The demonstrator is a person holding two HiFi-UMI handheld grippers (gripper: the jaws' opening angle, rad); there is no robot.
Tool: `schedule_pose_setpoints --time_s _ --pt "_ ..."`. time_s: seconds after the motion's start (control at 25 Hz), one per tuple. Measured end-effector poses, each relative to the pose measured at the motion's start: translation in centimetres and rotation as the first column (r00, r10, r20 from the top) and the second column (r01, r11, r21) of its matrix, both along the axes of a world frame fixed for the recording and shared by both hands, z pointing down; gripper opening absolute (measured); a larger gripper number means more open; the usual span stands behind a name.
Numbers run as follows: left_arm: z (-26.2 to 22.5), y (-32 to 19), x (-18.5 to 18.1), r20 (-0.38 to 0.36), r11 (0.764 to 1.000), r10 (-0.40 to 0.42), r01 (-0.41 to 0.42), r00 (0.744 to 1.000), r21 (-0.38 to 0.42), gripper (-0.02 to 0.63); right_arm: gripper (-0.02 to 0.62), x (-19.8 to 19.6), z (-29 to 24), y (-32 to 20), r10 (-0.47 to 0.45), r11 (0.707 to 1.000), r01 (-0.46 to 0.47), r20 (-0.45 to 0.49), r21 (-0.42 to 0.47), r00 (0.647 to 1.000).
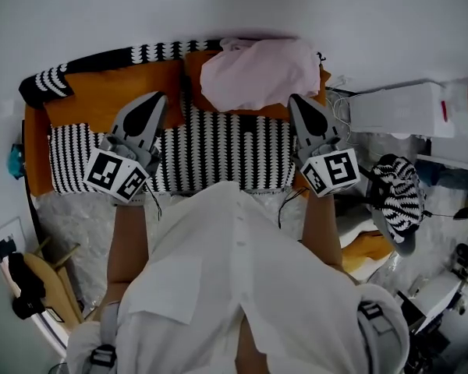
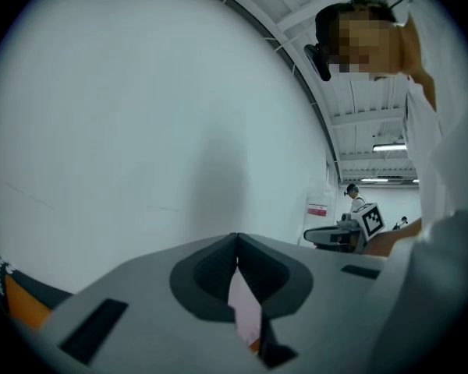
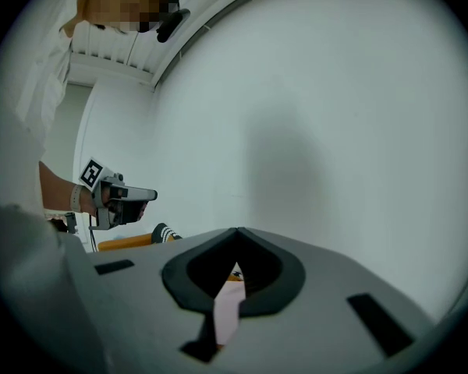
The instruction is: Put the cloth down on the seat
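I stood over one sofa pushed against a plain white wall, with pale mottled floor to either side. Its seat wore a black-and-white patterned cover, and two orange cushions ran along the back: the left cushion was bare and the right cushion mostly covered.

There were two tongs, one in each of my hands. The left tongs hung over the left half of the seat with the tips pressed together, and in the left gripper view those tips met bare against the wall, holding nothing that I could see.

There was one cloth, pink and bunched, lying on the right cushion at the back of the sofa, hard by the wall. A sliver of pink showed through the slit lower down in each pair of tongs.

The right tongs sat just at the cloth's lower right edge, closed tight. In the right gripper view the tips also met against bare wall.

Right of the sofa stood one white box, and one striped bundle lay on the floor.
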State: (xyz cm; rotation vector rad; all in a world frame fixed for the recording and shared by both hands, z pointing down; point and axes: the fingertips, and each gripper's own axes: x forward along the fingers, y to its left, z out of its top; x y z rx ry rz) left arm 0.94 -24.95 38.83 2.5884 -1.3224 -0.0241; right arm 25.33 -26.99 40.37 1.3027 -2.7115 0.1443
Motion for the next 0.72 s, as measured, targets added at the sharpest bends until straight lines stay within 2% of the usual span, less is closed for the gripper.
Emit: schedule_pose_setpoints --time_s 0.16,0.72 --pt "0.4 0.1 -1.1 -0.009 1.000 -0.020 0.020 1.000 -0.008 0.017 0.009 -1.6 0.4 -0.6 -0.035 0.999 0.035 -0.040 0.002 0.999" --pt "2.4 -0.6 -3.3 -0.027 0.997 -0.067 0.066 0.997 -0.033 0.018 0.009 -4.1 2.2 -3.2 -0.093 0.995 0.091 -0.063 -0.028 0.994"
